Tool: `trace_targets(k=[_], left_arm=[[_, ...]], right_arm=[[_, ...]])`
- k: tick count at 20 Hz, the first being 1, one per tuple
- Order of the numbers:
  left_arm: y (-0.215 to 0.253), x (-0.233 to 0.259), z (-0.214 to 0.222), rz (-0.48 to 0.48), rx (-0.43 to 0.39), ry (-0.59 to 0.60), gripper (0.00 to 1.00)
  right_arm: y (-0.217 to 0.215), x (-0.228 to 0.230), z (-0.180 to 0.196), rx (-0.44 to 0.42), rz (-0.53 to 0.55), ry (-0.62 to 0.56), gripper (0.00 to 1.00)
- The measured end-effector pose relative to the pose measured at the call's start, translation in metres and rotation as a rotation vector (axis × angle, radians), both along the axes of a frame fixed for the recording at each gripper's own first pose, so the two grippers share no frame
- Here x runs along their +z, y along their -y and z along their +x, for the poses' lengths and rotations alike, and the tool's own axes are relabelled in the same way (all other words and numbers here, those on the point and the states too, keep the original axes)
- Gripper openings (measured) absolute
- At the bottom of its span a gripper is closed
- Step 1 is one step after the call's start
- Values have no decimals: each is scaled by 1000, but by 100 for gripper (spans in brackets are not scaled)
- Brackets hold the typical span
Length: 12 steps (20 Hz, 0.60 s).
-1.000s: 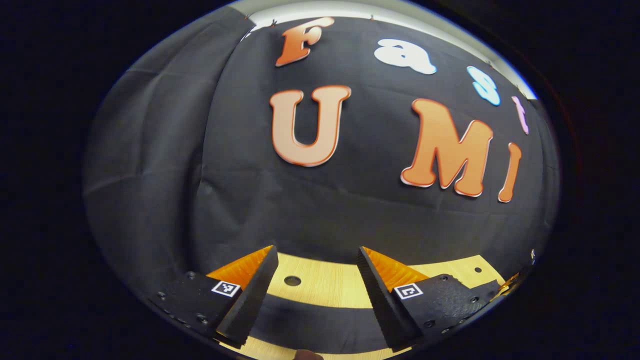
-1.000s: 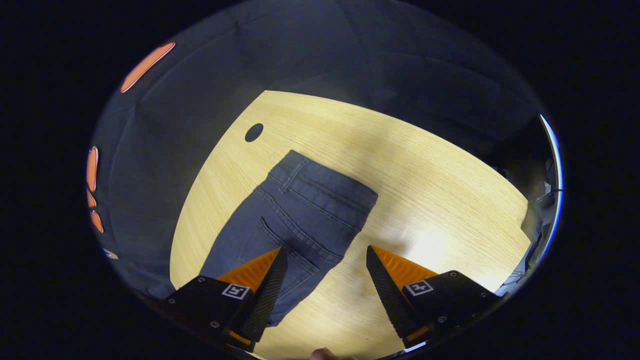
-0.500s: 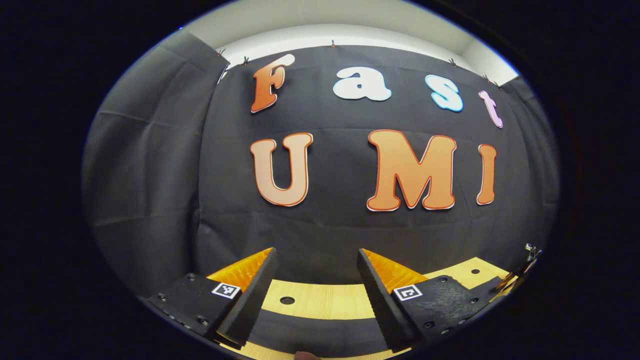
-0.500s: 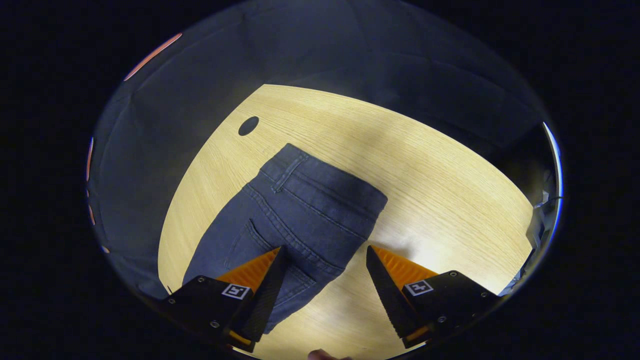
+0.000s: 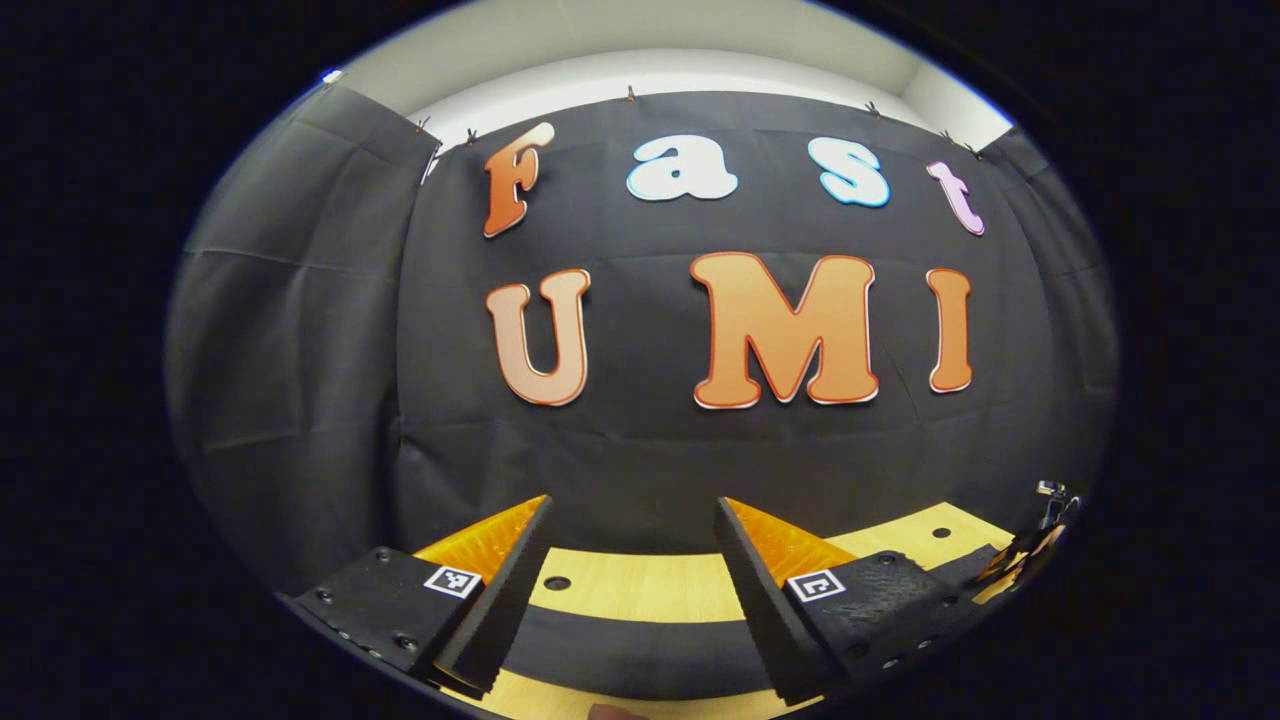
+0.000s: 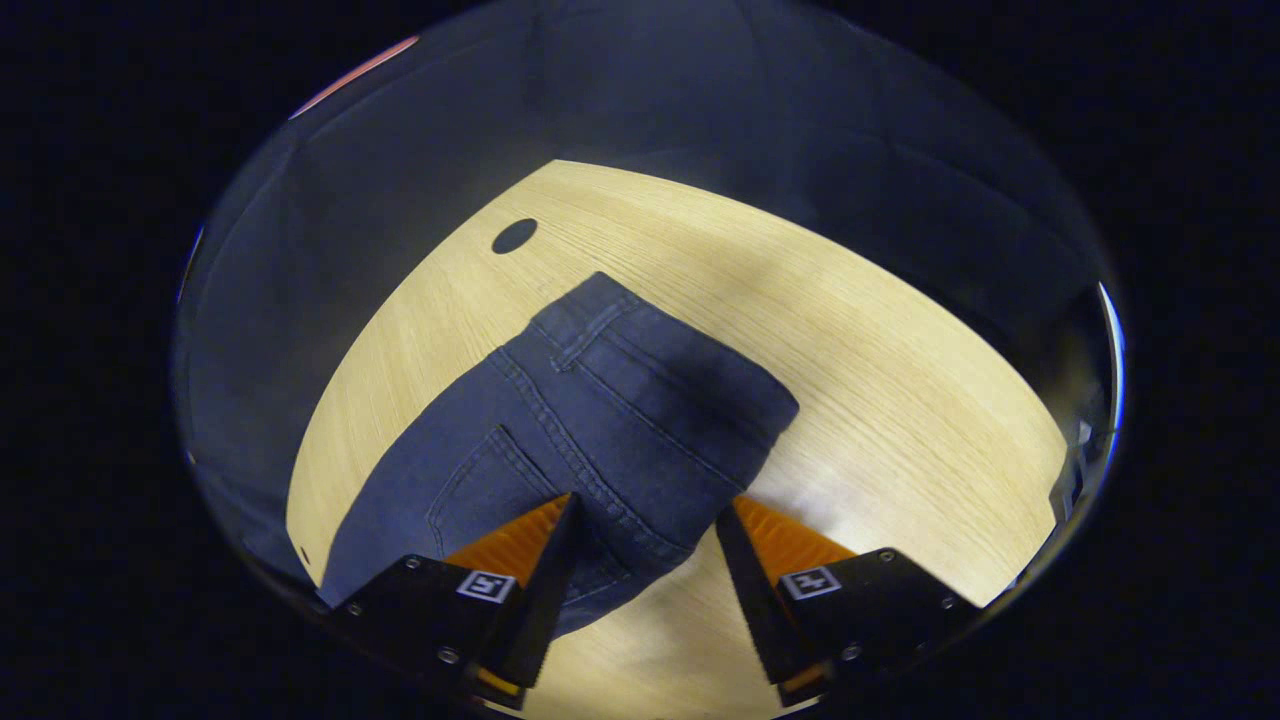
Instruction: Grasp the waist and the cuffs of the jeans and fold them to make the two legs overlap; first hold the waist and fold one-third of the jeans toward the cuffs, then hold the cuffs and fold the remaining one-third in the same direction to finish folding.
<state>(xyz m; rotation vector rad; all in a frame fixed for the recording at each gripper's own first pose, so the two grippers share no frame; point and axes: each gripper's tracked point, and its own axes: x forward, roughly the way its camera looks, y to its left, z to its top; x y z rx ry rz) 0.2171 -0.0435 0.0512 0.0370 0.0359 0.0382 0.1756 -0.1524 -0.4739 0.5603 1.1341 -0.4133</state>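
While agape, right tongs (image 6: 646,503) over jeans (image 6: 600,400).

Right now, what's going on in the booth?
A person holds two grippers over a wooden table. The right gripper hangs open above dark jeans lying flat, waistband end farthest from it, nothing gripped. The left gripper is open too, pointed at the black cloth wall, holding nothing. How far the folding has got is unclear.

There is one pair of jeans (image 6: 600,420) and one wooden worktop (image 6: 900,400). The jeans show one back pocket (image 6: 480,490) and one belt loop (image 6: 585,335). There are two tongs, the left tongs (image 5: 632,580) and the right tongs (image 6: 645,580), each with two fingers. The left gripper view shows two round holes in the worktop, one (image 5: 557,582) and another (image 5: 941,532).
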Motion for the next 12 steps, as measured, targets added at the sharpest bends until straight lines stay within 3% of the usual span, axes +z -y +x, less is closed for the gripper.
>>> trace_targets(k=[1,2,4,5,6,12], left_arm=[[13,-9,-1,4,-27,-24,91],[19,-17,-1,16,-37,-47,95],[30,-18,-4,18,-59,-57,96],[33,-15,-4,20,-64,-52,94],[35,-16,-4,26,-73,-52,94],[44,-26,-5,32,-104,-86,94]], right_arm=[[-1,0,2,-22,-14,17,67],[-5,4,4,-31,7,17,55],[-3,5,3,-51,34,20,42],[1,9,8,-89,39,29,42],[-5,10,6,-69,36,34,27],[-8,51,16,-19,-67,202,26]])
